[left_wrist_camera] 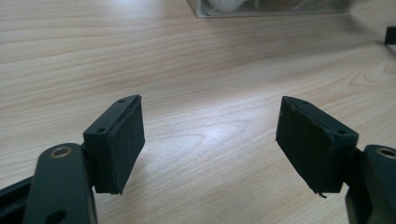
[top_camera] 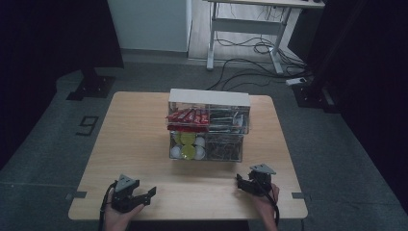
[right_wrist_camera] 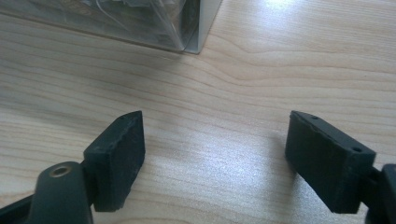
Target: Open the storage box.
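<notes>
Looking down on the wooden table point(top_camera: 134, 144), we see a clear two-tier organizer box point(top_camera: 209, 125) standing near the middle, closer to the far edge than to the near one. Its upper tier holds red packets point(top_camera: 188, 117) on the left and dark items on the right; its lower tier holds yellow and white round capsules point(top_camera: 188, 145) on the left and more dark items on the right.

We find wide bare wood on the left side of the table, a narrower strip on the right, and an open band along the near edge between the box and our hands.

We hold the left gripper point(top_camera: 147, 194) near the near-left corner, just inside the near edge, jaws spread wide with nothing between them; in the left gripper view only bare wood lies between its pads point(left_wrist_camera: 122, 140), and the box's bottom edge point(left_wrist_camera: 261, 11) sits well apart at the top.

We hold the right gripper point(top_camera: 239, 181) near the near-right corner, jaws likewise spread and empty. In the right gripper view its pads point(right_wrist_camera: 119, 154) hover over bare wood, with the box's near corner point(right_wrist_camera: 194, 32) ahead, not touched.
</notes>
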Action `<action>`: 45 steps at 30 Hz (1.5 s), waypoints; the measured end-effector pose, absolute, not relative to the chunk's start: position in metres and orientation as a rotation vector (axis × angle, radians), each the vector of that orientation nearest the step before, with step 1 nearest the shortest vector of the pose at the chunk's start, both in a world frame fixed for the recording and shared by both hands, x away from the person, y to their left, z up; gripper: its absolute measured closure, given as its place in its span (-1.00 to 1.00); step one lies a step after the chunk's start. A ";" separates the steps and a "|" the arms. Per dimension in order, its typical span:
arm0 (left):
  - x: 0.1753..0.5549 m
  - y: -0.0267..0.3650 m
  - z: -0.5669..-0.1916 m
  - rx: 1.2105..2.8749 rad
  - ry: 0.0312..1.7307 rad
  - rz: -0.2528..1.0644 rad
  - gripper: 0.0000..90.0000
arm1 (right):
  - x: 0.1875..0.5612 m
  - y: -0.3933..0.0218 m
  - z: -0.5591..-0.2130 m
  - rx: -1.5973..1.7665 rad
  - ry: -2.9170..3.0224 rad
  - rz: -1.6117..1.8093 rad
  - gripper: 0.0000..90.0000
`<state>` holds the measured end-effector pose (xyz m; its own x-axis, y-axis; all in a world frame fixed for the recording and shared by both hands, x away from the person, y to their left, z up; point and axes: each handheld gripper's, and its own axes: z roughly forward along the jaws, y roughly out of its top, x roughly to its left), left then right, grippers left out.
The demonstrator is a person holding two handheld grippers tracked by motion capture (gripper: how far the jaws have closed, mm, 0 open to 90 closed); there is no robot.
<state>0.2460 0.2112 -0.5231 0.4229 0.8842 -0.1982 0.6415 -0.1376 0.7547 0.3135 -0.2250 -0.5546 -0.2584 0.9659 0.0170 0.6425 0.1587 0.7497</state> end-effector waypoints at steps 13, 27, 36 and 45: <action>0.245 0.211 -0.527 1.857 1.311 0.396 -0.43 | 0.302 -0.235 -0.531 1.470 1.908 1.103 0.10; 0.245 0.210 -0.525 1.858 1.301 0.394 -0.42 | 0.291 -0.239 -0.507 1.393 1.918 1.272 0.86; 0.245 0.210 -0.526 1.863 1.301 0.392 -0.41 | 0.284 -0.232 -0.493 1.347 1.888 1.326 0.99; 0.245 0.211 -0.525 1.868 1.300 0.385 -0.41 | 0.282 -0.211 -0.488 1.296 1.932 1.397 0.99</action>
